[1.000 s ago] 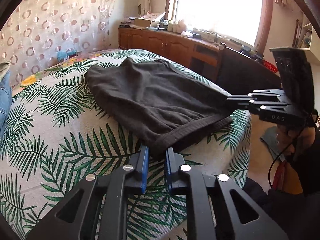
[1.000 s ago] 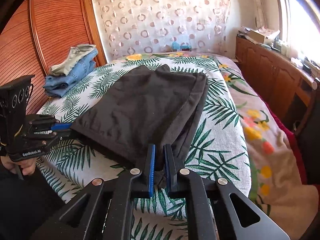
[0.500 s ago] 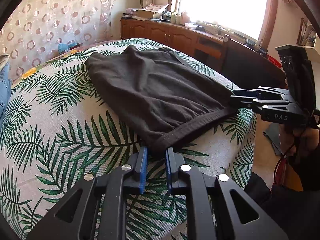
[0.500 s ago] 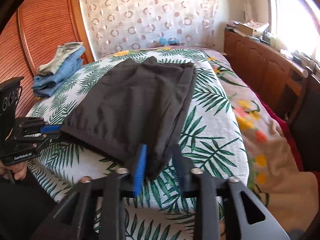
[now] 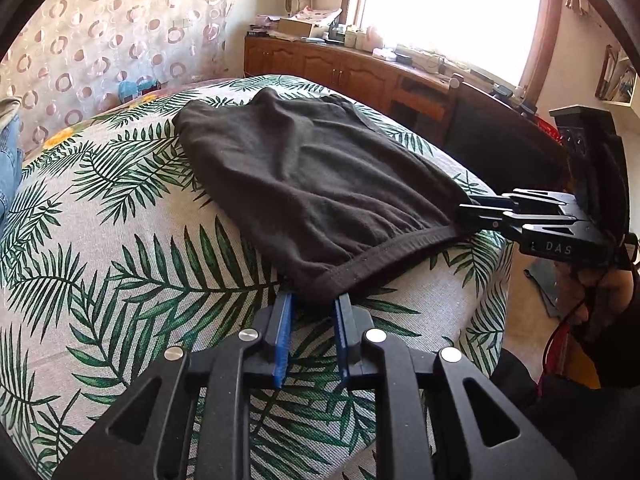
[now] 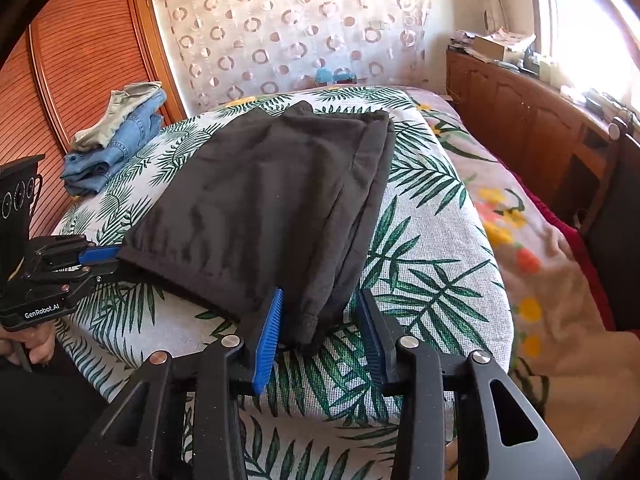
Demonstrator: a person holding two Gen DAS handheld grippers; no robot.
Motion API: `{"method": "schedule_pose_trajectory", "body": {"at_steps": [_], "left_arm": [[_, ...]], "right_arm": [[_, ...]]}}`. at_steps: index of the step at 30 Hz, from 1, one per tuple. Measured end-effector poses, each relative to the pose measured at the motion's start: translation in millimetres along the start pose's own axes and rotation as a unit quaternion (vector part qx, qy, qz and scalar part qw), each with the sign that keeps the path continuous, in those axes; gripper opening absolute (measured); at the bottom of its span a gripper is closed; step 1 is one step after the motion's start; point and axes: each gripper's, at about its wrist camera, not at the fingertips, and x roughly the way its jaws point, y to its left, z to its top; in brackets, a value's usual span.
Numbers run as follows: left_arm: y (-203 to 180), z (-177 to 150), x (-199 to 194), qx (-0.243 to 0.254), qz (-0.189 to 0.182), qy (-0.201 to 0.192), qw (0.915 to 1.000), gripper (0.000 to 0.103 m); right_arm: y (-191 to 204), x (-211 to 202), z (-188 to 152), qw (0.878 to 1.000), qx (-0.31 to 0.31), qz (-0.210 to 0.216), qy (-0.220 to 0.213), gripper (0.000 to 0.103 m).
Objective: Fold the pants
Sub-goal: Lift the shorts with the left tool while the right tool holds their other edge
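Dark grey pants [image 5: 320, 184] lie folded lengthwise on the leaf-print bedspread [image 5: 120, 240], waistband toward me. My left gripper [image 5: 312, 308] holds the near waistband corner between its blue pads, and its jaws are easing open. In the right wrist view the same gripper [image 6: 108, 264] reaches in from the left, clamped over that corner. My right gripper [image 6: 320, 294] straddles the other waistband corner of the pants [image 6: 272, 200]. Its pads stand apart from the cloth while its jaws are closing. It also shows at the right as the right gripper [image 5: 468, 216].
A stack of folded jeans [image 6: 116, 140] sits at the bed's far left by the wooden wardrobe [image 6: 80, 60]. A floral blanket [image 6: 540, 260] covers the bed's right side. A low wooden cabinet [image 5: 340, 68] runs under the window, with a dark chair [image 5: 500, 140] beside the bed.
My right gripper let go of its waistband corner and opened wide, then narrowed a little. The left pads have spread slightly on their corner. The pants have not moved.
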Motion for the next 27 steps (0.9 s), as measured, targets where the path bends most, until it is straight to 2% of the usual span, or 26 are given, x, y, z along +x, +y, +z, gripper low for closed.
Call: {"method": "schedule_pose_trajectory", "body": {"at_steps": [3,5,8,13,17,27], "left_arm": [[-1,0,0,0.000,-0.002,-0.002,1.0000,0.018],[-2,2,-2,0.001,-0.002,-0.004,1.0000,0.014],[-5,14,-20,0.004,-0.007,-0.034,0.9994,0.013],[-6,46,-62,0.011,-0.005,-0.088,0.9960,0.013],[-5,71,-92,0.022,0.013,-0.122,0.9922,0.013],[0,128,-171,0.044,0.037,-0.192,0.9797,0.013]], "right_arm": [[0,1,0,1.000,0.003,0.019,0.002,0.022],[-1,2,0,0.999,0.004,0.032,0.003,0.015],[-6,0,6,0.998,0.018,0.057,0.001,0.008],[-1,-23,26,0.997,-0.002,0.068,-0.042,0.007],[6,-50,51,0.994,-0.026,0.067,-0.084,0.006],[31,-118,115,0.977,-0.083,0.070,-0.183,0.006]]}}
